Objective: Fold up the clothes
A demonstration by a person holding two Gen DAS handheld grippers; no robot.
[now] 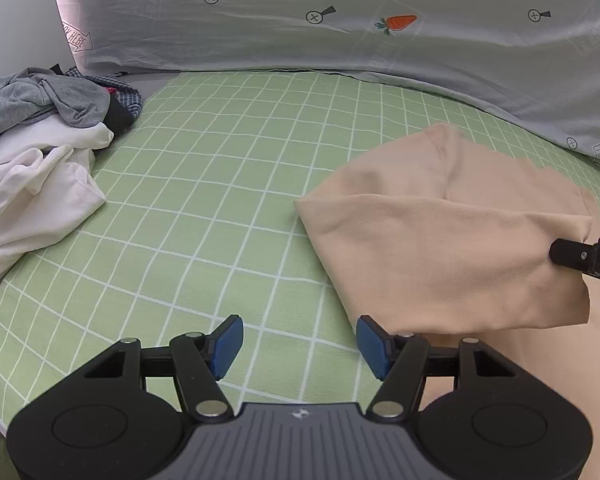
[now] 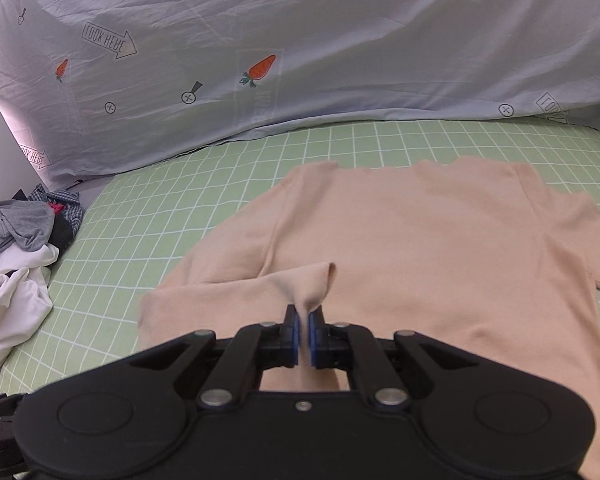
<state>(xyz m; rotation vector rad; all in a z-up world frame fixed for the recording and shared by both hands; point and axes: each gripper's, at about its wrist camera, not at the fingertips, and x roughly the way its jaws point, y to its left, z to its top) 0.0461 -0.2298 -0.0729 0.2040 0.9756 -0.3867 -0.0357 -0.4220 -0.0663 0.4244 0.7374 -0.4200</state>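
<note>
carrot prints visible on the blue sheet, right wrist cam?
2. One carrot near the middle of the blue sheet, a smaller carrot toward its left edge. Folds may hide others.

The peach top (image 2: 440, 248) runs off the right and bottom picture edges in both wrist views, so its hem and right sleeve end are cut off. The right gripper (image 1: 580, 258) shows in the left wrist view only as a black tip at the picture's edge. The clothes pile (image 1: 40, 140) at the bed's left edge is cropped, its lower garments hidden.
</note>
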